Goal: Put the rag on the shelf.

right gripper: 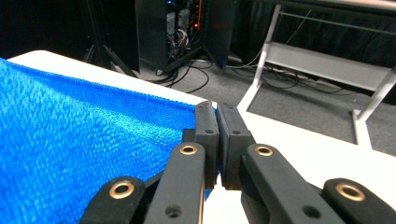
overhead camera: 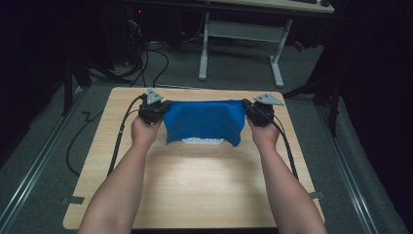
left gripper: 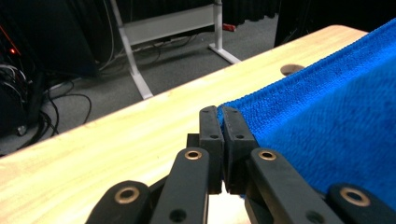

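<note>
A blue towel (overhead camera: 204,121) is held stretched over the far half of the wooden table (overhead camera: 195,190), its top edge pulled taut from left to right and its body hanging down from that edge; the lower edge sags unevenly, and a pale strip is seen just under its middle, though what that strip is cannot be told. The towel's upper left corner is pinched by the left gripper (overhead camera: 160,109), whose jaws are seen in the left gripper view pressed together on the blue pile (left gripper: 327,121) with no gap between them; the left gripper (left gripper: 219,116) is thus closed on the cloth. The upper right corner is clamped in the same way by the right gripper (overhead camera: 249,109); in the right gripper view the right gripper (right gripper: 215,112) is shown with its jaws squeezed onto the towel (right gripper: 70,154), the fabric running off to the left. A grey three-cornered plate is carried on top of each gripper, and a black cable is trailed from each towards the near edge of the table. Beyond the far edge a white desk frame (overhead camera: 241,31) is seen on the grey floor, with loose cables (overhead camera: 151,63) lying to its left.
</note>
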The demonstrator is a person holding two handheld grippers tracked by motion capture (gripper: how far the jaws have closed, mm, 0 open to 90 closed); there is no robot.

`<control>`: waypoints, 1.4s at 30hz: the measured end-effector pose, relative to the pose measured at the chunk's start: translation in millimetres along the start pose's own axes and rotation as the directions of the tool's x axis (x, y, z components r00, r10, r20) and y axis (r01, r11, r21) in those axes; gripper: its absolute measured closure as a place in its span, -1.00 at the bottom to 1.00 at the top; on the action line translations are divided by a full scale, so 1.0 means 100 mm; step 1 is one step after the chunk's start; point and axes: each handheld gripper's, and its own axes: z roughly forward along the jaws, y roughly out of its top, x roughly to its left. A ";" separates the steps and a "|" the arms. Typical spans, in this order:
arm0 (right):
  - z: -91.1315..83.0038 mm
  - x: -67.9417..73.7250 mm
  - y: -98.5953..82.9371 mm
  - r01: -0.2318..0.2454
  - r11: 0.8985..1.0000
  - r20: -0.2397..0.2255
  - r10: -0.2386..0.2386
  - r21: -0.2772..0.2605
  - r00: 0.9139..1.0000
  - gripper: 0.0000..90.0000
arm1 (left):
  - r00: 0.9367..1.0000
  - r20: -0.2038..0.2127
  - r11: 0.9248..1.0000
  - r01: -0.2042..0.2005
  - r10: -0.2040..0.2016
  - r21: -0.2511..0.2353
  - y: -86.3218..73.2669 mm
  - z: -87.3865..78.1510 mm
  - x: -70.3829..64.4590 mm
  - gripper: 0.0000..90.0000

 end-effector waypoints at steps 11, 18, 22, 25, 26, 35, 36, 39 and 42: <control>0.02 0.02 -0.15 -0.019 1.000 -0.012 0.019 0.020 1.000 0.97 | 0.999 0.019 0.999 0.032 -0.032 0.022 -0.18 0.01 -0.06 0.96; 0.00 0.02 -0.22 -0.030 0.999 -0.019 0.030 0.027 0.999 0.97 | 0.999 0.036 0.999 0.036 -0.037 0.034 -0.27 0.01 -0.08 0.96; 0.01 0.03 -0.28 -0.037 0.998 -0.022 0.038 0.042 0.999 0.96 | 0.998 0.039 0.998 0.042 -0.043 0.038 -0.30 0.00 -0.09 0.96; 0.01 0.04 -0.31 -0.041 0.998 -0.027 0.043 0.046 0.999 0.96 | 0.998 0.041 0.998 0.048 -0.050 0.041 -0.32 -0.01 -0.09 0.96; 0.02 0.05 -0.32 -0.041 0.998 -0.028 0.042 0.047 0.999 0.96 | 0.998 0.042 0.998 0.053 -0.055 0.043 -0.33 -0.01 -0.09 0.96; 0.04 0.05 -0.45 -0.061 0.996 -0.035 0.064 0.062 0.997 0.96 | 0.995 0.061 0.994 0.074 -0.079 0.076 -0.43 0.05 -0.10 0.95; 0.04 0.05 -0.47 -0.063 0.996 -0.032 0.066 0.068 0.997 0.96 | 0.995 0.061 0.994 0.077 -0.081 0.077 -0.44 0.05 -0.10 0.95; 0.06 0.05 -0.49 -0.061 0.995 -0.037 0.063 0.075 0.997 0.96 | 0.994 0.063 0.993 0.084 -0.089 0.084 -0.48 0.06 -0.10 0.94; 0.07 0.06 -0.50 -0.058 0.995 -0.035 0.062 0.085 0.997 0.96 | 0.994 0.064 0.992 0.088 -0.094 0.091 -0.51 0.06 -0.10 0.94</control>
